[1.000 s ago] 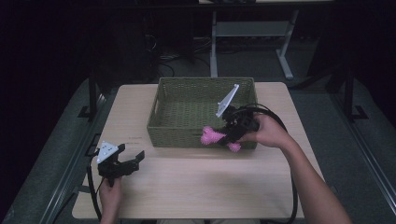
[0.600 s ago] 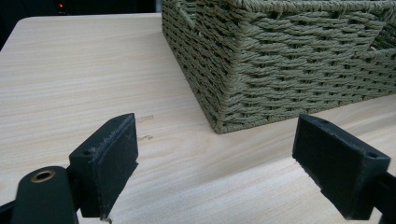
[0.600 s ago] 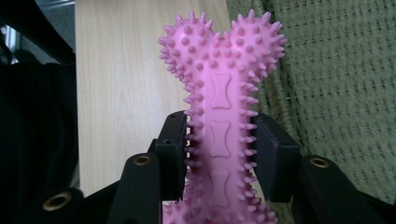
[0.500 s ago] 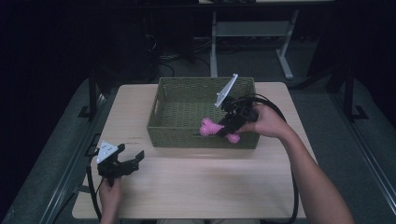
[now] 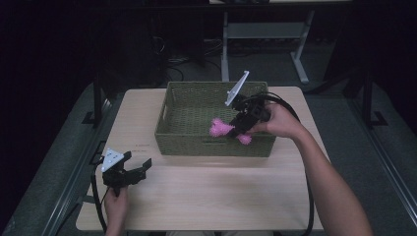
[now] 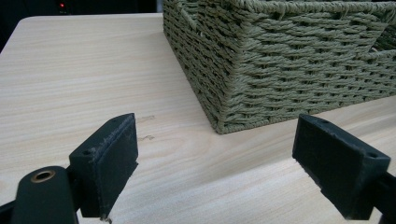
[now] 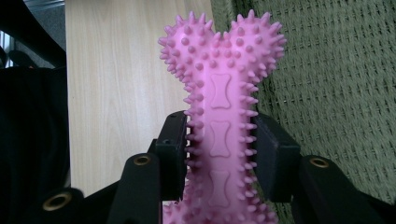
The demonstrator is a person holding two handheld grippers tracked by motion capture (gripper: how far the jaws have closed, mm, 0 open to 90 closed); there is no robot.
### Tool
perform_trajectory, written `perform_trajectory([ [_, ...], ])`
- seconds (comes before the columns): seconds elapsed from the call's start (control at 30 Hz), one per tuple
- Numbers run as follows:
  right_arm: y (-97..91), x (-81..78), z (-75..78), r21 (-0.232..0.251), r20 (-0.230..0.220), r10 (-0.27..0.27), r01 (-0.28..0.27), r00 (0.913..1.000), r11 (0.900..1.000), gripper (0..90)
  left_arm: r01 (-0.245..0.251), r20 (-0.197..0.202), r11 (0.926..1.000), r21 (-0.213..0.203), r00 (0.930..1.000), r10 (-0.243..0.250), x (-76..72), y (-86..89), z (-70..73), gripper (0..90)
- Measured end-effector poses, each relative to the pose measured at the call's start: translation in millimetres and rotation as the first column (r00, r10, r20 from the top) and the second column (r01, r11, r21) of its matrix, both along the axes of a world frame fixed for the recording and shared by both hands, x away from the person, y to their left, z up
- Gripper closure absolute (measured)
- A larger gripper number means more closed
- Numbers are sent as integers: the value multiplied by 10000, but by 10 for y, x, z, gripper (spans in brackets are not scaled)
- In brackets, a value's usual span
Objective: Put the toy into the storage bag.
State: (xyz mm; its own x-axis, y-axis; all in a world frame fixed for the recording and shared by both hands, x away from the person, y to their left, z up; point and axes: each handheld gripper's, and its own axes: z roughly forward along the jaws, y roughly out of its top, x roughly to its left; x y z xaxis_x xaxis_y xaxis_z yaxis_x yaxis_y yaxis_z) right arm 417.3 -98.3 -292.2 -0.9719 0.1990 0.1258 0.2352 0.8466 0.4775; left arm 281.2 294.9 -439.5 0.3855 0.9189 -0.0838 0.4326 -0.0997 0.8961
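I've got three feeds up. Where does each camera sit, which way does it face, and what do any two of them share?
High view: above the person's side of the table, looking forward and down; both forearms, the left gripper and right gripper show.
Left gripper view: rides the left gripper, looking low across the table at the basket corner; its two open jaws show.
Right gripper view: rides the right gripper, looking down at the basket edge; its jaws clamp the pink bone toy.
Shared: the high and right gripper views both show the toy; all three show the basket.
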Motion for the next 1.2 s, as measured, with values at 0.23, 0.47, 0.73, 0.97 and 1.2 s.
perform_trajectory([
  [0.23, 17, 127, 30, -57, 9, -44, 44, 10000, 10000, 578, -23, -5, 10000, 9, 10000, 23, 10, 4, -3, 136],
  [0.47, 49, 251, 38, -79, -7, -144, 144, 9999, 9999, 578, -34, -2, 10000, -42, 10000, 34, 11, 10, -2, 137],
  [0.73, 45, 343, -6, -84, -97, -246, 245, 9996, 9997, 578, 41, -18, 10000, 19, 10000, -41, 15, -1, -4, 137],
  [0.97, 12, 451, -75, -166, -283, -476, 471, 9985, 9988, 578, 63, -15, 10000, 17, 10000, -63, 20, -9, -5, 137],
  [1.2, 8, 515, -122, -269, -369, -549, 540, 9978, 9982, 578, 57, -10, 10000, 9, 10000, -57, 21, -12, -4, 137],
])
